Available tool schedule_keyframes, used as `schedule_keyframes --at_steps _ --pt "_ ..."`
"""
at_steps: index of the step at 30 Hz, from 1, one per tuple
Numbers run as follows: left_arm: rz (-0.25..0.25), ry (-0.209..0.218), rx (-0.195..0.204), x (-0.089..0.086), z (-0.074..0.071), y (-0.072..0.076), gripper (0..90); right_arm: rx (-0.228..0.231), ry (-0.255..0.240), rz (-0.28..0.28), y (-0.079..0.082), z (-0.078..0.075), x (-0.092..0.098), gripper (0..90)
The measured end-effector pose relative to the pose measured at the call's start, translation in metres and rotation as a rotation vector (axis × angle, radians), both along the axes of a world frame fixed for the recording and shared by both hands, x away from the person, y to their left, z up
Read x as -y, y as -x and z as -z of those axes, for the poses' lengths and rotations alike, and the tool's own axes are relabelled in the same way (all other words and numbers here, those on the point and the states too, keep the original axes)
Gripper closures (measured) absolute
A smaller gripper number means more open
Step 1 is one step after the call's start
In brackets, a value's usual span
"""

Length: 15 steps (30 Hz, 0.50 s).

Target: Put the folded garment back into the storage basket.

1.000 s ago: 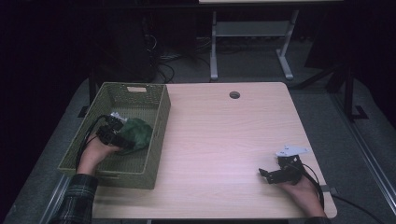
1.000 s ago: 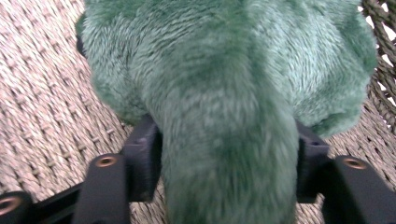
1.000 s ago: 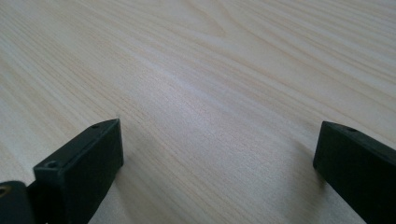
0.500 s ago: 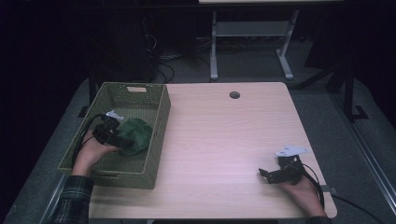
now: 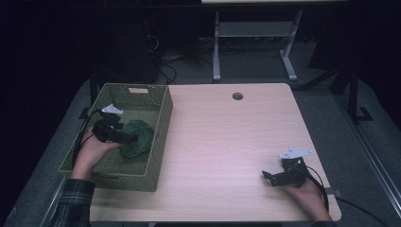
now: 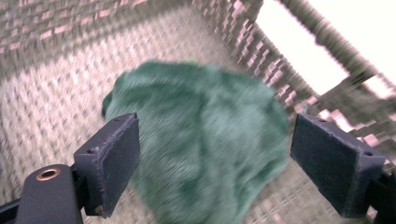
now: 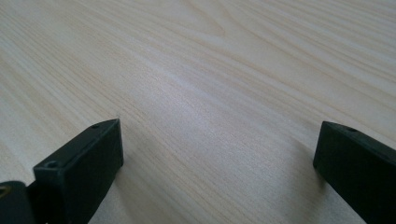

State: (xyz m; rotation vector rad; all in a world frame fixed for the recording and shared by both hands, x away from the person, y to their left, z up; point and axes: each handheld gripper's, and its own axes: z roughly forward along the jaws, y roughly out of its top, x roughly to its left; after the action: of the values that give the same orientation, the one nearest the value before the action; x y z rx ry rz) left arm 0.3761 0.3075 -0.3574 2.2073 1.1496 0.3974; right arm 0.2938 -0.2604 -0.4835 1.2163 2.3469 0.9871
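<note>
Left gripper (image 5: 124, 137): fingers (image 6: 109, 161) wide apart, just opened, nothing pressed between them. Beyond the pads, a crumpled green cloth (image 6: 201, 140), blurred, lying loose on the woven floor of the basket (image 6: 42, 93). Seen from above: the cloth (image 5: 138, 137) bunched against the right-hand wall inside the olive wicker basket (image 5: 158, 137), the gripper's tips over its left edge, whether touching or just clear cannot be told. Grey three-cornered plate on top of the gripper, black cable trailing off over the basket's left rim. Behind it, the left hand (image 5: 90, 150) reaching into the basket, plaid sleeve at the bottom edge of the picture. Basket standing on the left part of the bench (image 5: 227, 137), overhanging its left edge.

Right gripper (image 5: 273, 177): fingers (image 7: 79, 163) apart, holding nothing, bare pale wood grain of the bench (image 7: 210, 84) between and ahead of them. From above: low over the near right corner of the bench, pointing left, well apart from basket and cloth; right hand (image 5: 307, 196) behind it, cable running off over the bench's edge. Round cable hole (image 5: 237, 96) near the far edge of the bench. Dark floor, cables and a white frame beyond.
</note>
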Motion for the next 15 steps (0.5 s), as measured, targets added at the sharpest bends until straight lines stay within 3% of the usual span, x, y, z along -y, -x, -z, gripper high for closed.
schedule_keyframes --at_steps 5,15 --pt "0.026 0.060 0.028 0.015 -0.011 0.004 15.4 0.000 0.000 0.000 0.000 0.000 0.000 1.2" --pt "0.084 0.112 0.084 0.056 -0.028 0.012 15.5 0.000 0.000 0.000 0.000 0.000 0.000 1.2"
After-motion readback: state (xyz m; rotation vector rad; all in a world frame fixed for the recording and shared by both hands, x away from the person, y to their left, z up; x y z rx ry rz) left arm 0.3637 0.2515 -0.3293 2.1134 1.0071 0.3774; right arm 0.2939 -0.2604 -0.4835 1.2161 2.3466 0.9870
